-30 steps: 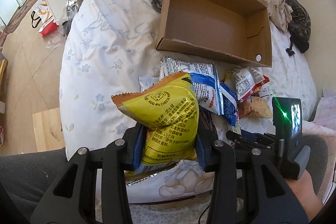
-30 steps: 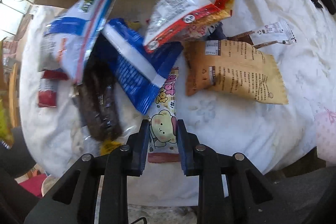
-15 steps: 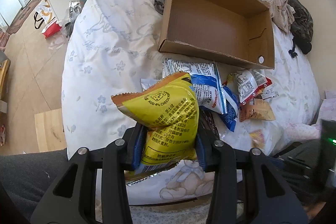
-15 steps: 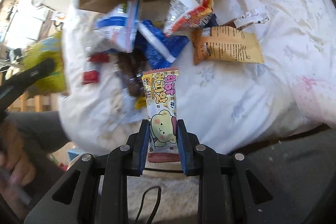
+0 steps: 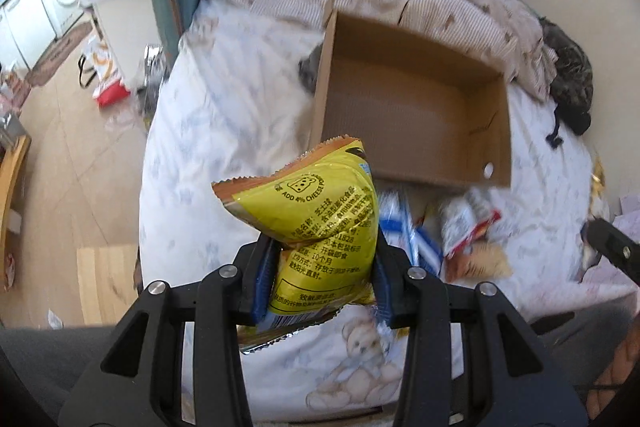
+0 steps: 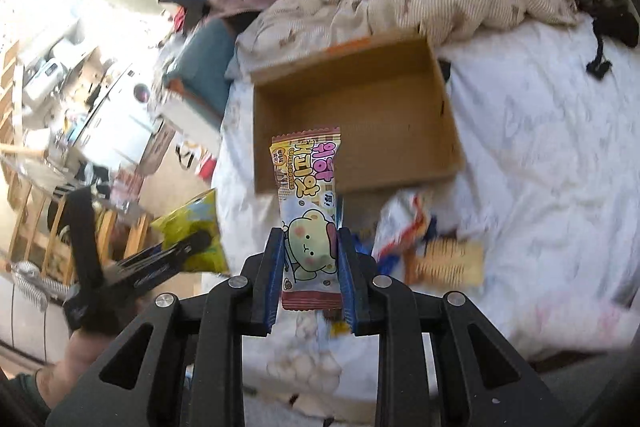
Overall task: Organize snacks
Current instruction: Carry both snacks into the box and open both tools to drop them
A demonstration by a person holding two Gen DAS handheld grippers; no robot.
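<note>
Yellow chip bag (image 5: 320,227) pinched between left fingers (image 5: 262,279); right fingers (image 6: 272,279) clamp pink wafer packet (image 6: 308,211).

Strong daylight floods in from the left in both views, blowing out the kitchen (image 6: 60,27) to near white. The bed (image 5: 224,147) and box (image 5: 412,107) are smeared by motion blur, while each claw's held packet stays sharp. The yellow bag (image 5: 320,223) shows glare. Fisheye bending curves the edges, with dark vignetted corners.
</note>
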